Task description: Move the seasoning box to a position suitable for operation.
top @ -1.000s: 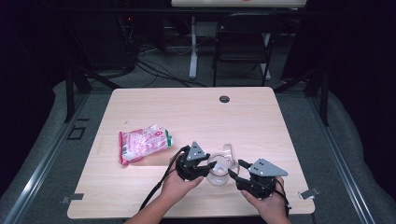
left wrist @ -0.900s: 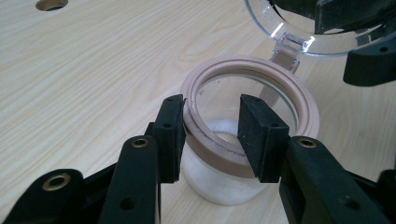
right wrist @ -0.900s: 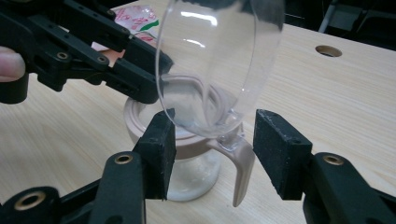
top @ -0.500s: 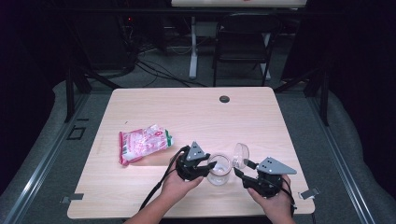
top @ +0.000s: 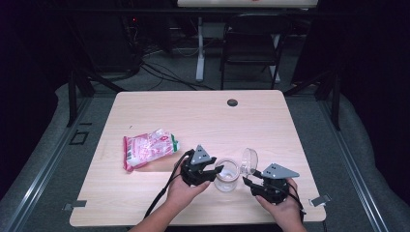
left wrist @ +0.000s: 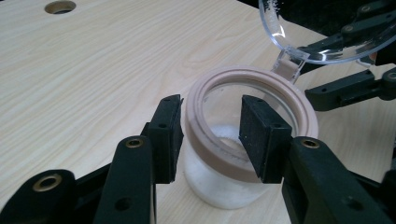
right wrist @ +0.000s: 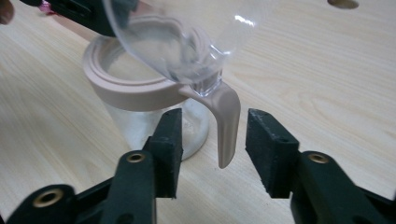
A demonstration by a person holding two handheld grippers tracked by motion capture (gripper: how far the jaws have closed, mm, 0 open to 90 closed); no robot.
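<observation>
A clear glass jar (top: 226,175) with a beige rim (left wrist: 252,74) stands near the table's front edge, with some white stuff at its bottom. Its clear hinged lid (top: 248,161) is swung up and tilts to the right. My left gripper (top: 215,173) comes in from the left and is shut on the jar's rim, with a jaw at either side of its near part (left wrist: 210,135). My right gripper (right wrist: 212,144) sits just right of the jar. Its jaws have just been closing, and the lid's beige tab (right wrist: 227,126) hangs between them with a gap on both sides.
A pink and white snack bag (top: 147,147) lies left of the jar on the wooden table (top: 193,116). A round cable hole (top: 232,102) is near the far edge. Behind the table stand a dark chair (top: 251,48) and cables on the floor.
The lid has swung further to the right and the right gripper has shifted slightly right with it. The left gripper and the jar have stayed put.
</observation>
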